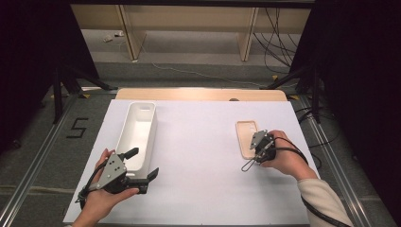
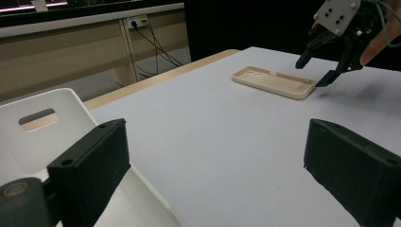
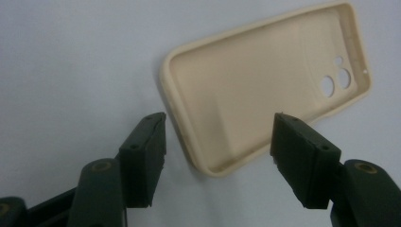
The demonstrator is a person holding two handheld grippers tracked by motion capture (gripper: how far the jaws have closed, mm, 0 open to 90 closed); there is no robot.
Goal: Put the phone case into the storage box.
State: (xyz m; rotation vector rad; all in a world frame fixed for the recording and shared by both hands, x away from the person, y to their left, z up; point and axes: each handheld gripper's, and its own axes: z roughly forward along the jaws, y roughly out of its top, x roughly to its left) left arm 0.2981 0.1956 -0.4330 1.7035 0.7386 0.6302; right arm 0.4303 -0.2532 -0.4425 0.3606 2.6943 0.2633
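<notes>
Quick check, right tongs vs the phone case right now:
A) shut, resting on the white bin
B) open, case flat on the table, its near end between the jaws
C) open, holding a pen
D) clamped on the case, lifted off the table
B: in the right gripper view the right tongs stand open astride the near end of the case, pads clear of it; the case lies flat, hollow side up, on the table.

Black 5 (image 1: 77,127) on floor (image 1: 42,142)
</notes>
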